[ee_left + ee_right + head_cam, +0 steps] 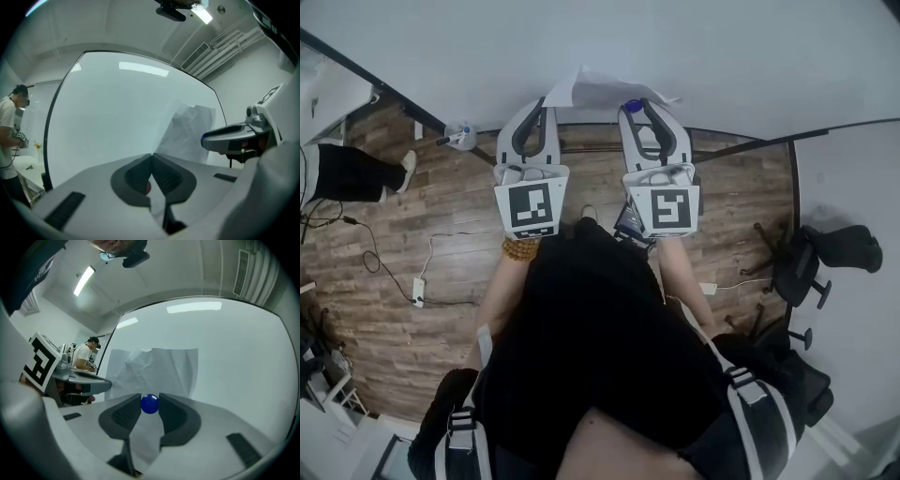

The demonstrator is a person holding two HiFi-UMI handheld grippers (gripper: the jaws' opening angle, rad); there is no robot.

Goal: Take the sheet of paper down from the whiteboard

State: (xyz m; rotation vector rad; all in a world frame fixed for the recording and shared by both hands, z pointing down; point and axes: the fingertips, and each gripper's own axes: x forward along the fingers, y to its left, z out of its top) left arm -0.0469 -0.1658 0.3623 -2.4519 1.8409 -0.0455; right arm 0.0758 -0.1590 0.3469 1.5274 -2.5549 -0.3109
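Not yet down, the crumpled white sheet of paper (602, 91) lies against the big white whiteboard (741, 56) near its lower edge, the left gripper (537, 106) pinched onto its side edge and the right gripper (635, 105) nipping a round blue magnet (150, 404), so pulling it free remains.

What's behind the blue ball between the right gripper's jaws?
The sheet of paper lies right behind the blue ball, with the whiteboard behind that. The patch of paper directly behind the ball is covered, so nothing there can be seen.
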